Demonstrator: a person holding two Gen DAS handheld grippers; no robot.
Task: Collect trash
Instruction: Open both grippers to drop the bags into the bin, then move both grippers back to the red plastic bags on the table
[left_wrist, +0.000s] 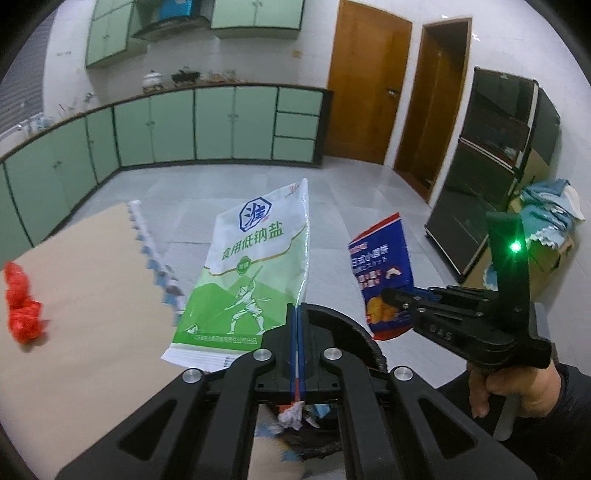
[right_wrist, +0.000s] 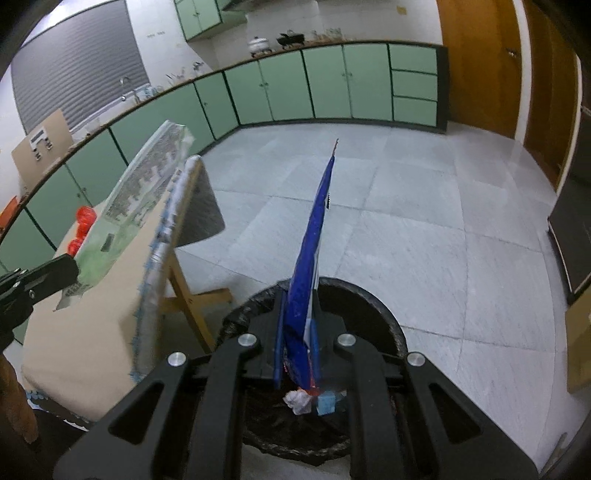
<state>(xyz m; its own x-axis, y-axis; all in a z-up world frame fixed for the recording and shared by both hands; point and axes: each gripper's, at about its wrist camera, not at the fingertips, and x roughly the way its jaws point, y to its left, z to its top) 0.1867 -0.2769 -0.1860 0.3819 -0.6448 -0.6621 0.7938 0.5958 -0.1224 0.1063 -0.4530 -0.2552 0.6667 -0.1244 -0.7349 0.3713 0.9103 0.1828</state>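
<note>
The left hand-held gripper (left_wrist: 297, 325) is clamped on the edge of a white-and-green flat plastic salt bag (left_wrist: 255, 266), and the right hand-held gripper (right_wrist: 299, 332) is clamped on a blue, crinkled plastic snack packet (right_wrist: 308, 258); both pieces of trash are held upright in the air above a round black-lined trash bin (right_wrist: 391, 325) standing on the floor just beside the tan-covered desk (left_wrist: 85, 314). The drop is judged to be the step in hand: each bag should be brought over the middle of the bin's mouth and tipped downward before the jaws are parted, since light, flat film is likely to flutter past the rim. Inside the bin, a crumpled white paper wad (right_wrist: 298, 400) and a small light-blue scrap (right_wrist: 327, 404) are seen. A crumpled red plastic bag (left_wrist: 22, 306) is left on the desk.
</note>
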